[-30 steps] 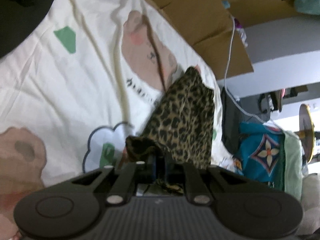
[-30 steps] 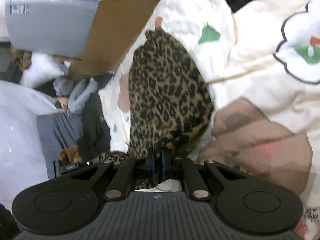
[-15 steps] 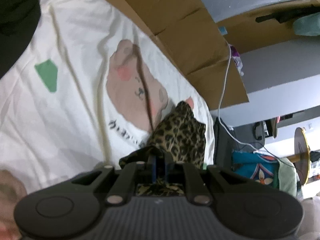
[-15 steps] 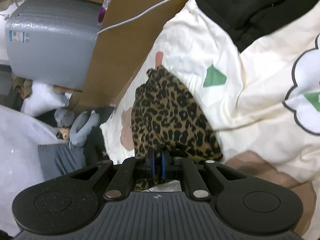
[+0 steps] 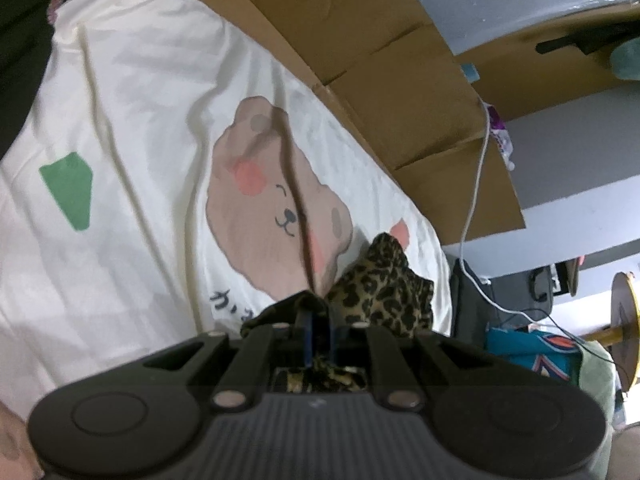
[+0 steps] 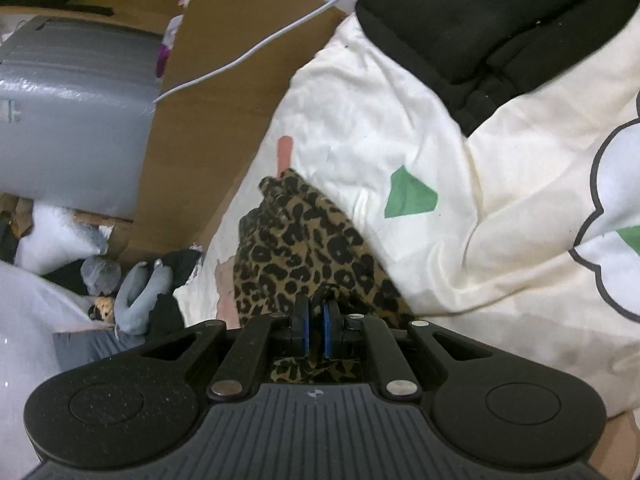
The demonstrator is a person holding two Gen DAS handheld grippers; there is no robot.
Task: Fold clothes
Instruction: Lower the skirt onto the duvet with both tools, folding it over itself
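A leopard-print garment [image 5: 384, 284] [image 6: 304, 248] lies bunched on a cream bedsheet printed with bears [image 5: 132, 128] [image 6: 500, 208], near the sheet's edge. My left gripper [image 5: 318, 316] is shut on one edge of the garment, with cloth pinched between its blue pads. In the right wrist view my right gripper [image 6: 316, 308] is shut on another edge of the same garment, and the fabric runs away from its tips toward the cardboard. The part of the cloth under both gripper bodies is hidden.
Brown cardboard [image 5: 380, 60] [image 6: 208, 92] borders the bed, with a white cable [image 5: 472, 200] [image 6: 256, 44] across it. A black garment [image 6: 492, 28] lies on the sheet's far side. A grey wrapped box [image 6: 72, 112], clothes and clutter sit beyond the bed edge.
Both grippers have moved across the bed with the garment still pinched. The leopard cloth looks shorter and more bunched in front of each; the black garment has come into the right view.
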